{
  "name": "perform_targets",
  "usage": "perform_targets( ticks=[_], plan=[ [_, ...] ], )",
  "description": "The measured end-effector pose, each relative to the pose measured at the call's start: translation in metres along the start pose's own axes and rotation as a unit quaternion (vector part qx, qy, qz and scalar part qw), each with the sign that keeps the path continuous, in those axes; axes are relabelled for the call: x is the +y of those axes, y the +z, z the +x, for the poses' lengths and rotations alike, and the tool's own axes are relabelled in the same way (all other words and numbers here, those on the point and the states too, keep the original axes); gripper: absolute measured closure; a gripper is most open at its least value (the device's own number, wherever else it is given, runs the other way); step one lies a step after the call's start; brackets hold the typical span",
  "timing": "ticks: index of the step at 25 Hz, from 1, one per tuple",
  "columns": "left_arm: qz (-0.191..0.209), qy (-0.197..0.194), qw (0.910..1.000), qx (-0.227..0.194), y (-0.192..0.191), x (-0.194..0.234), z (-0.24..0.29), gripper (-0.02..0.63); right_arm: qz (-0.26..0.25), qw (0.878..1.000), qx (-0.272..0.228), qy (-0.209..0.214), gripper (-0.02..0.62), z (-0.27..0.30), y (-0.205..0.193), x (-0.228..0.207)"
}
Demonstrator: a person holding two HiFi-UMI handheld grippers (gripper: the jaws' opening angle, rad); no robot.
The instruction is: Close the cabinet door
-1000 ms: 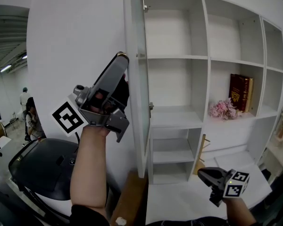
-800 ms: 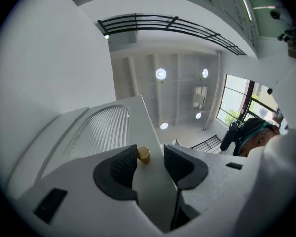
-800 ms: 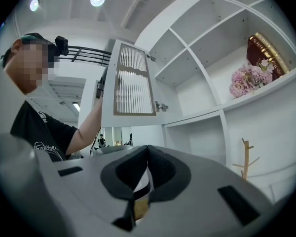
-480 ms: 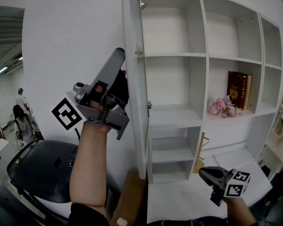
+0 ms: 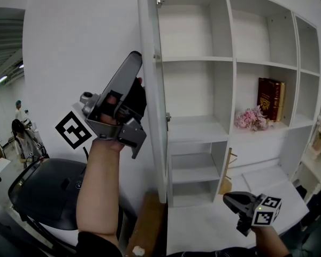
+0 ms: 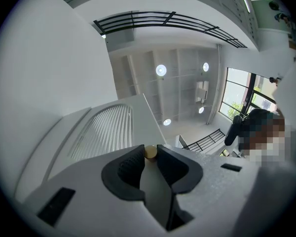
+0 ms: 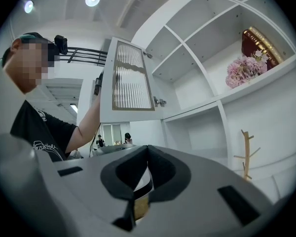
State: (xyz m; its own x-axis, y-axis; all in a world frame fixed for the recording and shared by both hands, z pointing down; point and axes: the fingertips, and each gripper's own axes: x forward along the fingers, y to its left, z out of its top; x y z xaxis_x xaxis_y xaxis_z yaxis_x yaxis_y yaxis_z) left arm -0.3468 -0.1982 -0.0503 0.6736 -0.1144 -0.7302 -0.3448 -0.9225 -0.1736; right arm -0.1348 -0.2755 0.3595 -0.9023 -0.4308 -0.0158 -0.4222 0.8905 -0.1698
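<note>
Grey, wedge-shaped left tongs with black ribbed pads and, at the rear, a marker cube printed in black-and-white squares. Matching right tongs with a smaller cube. Black short-sleeved T-shirt with white print.

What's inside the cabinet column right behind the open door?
Only bare white shelves show there, plus a small metal hinge. The white ribbed-glass door, edge-on, covers that column's leftmost strip.

White cabinet shelves: one shelf carries an upright dark red book, with a pink flower bunch at its seven o'clock.
</note>
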Motion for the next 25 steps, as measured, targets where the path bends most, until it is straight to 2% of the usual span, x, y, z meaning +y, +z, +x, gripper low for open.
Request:
perform_targets(
  ticks=[5, 17, 25],
  plan=[
    [0.011, 0.005, 0.9999, 0.003, -0.004, -0.003, 0.004, 0.524, 0.006, 1.000, 0.004, 0.008, 0.588, -0.008, -0.002, -0.006],
    [0.061, 0.067, 0.9955, 0.029, -0.036, -0.008, 0.033, 0.523, 0.003, 0.999, 0.002, 0.041, 0.589, -0.032, 0.021, -0.038],
    [0.089, 0.084, 0.9915, 0.043, -0.049, -0.012, 0.045, 0.523, -0.001, 0.998, 0.008, 0.063, 0.589, -0.034, 0.027, -0.045]
  ],
)
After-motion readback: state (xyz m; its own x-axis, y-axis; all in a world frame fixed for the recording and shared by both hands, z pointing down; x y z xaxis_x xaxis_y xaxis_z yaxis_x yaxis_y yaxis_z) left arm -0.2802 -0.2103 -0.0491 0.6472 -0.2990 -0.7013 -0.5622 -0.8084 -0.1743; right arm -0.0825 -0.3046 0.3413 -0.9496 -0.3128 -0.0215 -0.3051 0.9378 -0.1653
